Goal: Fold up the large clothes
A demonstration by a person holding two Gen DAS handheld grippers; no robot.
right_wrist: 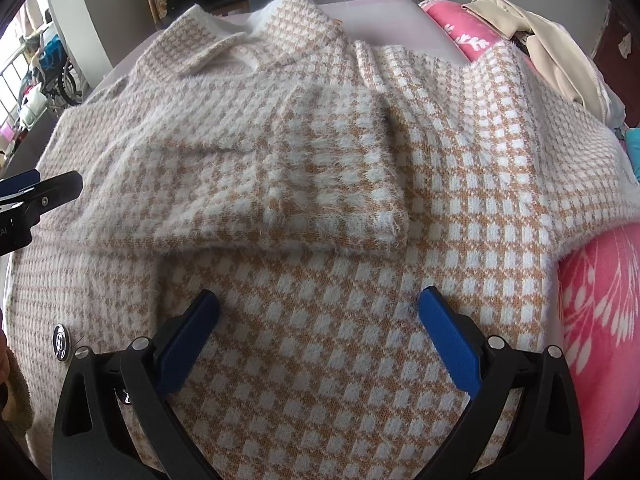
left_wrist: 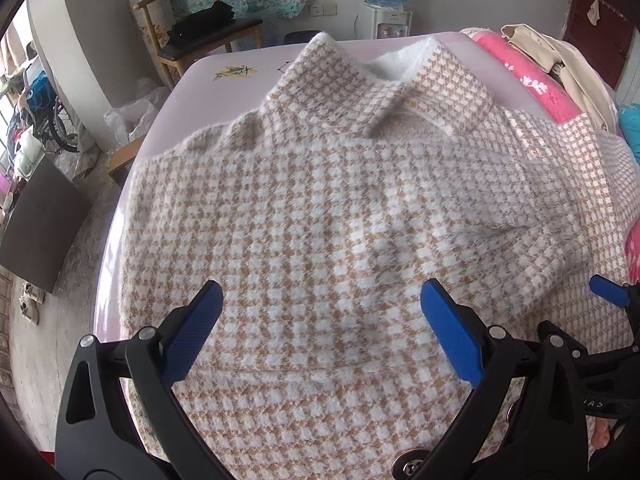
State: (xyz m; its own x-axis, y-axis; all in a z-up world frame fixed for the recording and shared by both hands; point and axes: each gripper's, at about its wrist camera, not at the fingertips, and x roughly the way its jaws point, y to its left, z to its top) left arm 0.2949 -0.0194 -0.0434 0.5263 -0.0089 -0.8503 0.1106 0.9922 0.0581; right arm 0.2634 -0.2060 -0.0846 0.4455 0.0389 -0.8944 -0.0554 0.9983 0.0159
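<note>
Fuzzy tan-and-white checked cloth fills both views: a large coat [left_wrist: 320,208] lies spread on a pale pink table [left_wrist: 224,68], collar at the far end, one sleeve [right_wrist: 304,184] folded across its middle. The left gripper [left_wrist: 322,294] hangs over the near part of the coat, jaws wide, holding nothing. The right gripper [right_wrist: 318,300] does likewise just to its right, jaws wide. A pink blanket [right_wrist: 600,320] lies at the right edge, beside the coat.
</note>
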